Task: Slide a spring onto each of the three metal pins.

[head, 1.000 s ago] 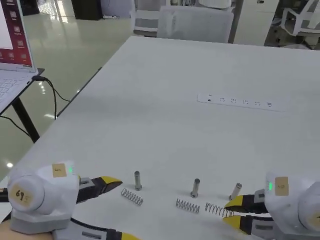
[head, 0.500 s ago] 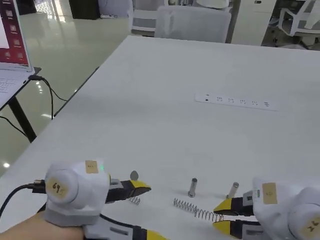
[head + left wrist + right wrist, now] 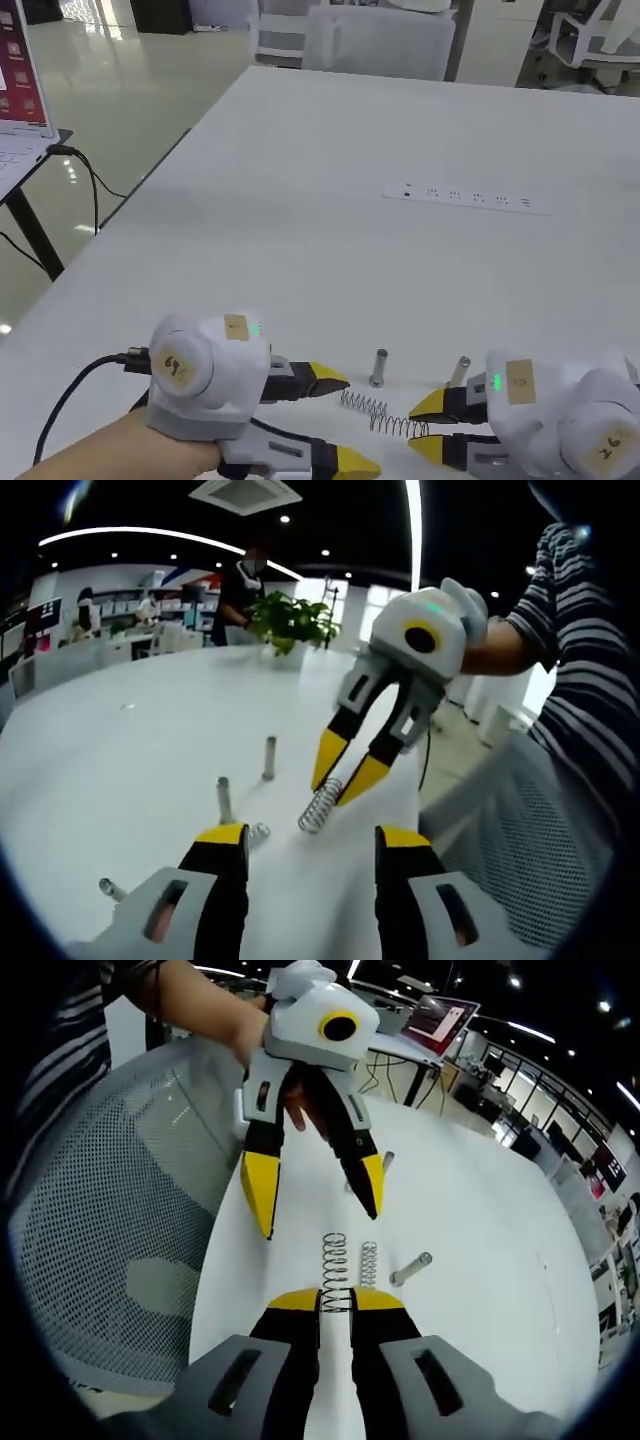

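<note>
On white tabletop [image 3: 350, 200], right tool [image 3: 336, 1302] pinches a coiled wire spring [image 3: 334, 1255].

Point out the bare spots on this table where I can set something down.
Bare: the wide tabletop between the power strip and the pins, and beyond the strip to the far edge. Crowded: the near edge, where pins, springs, the left claw and the right claw gather.

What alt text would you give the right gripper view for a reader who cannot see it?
The right gripper has its jaws shut on one end of a spring lying on a white table. A second spring and a metal pin sit just beside it, and the open left gripper faces it from the top of the picture.
</note>
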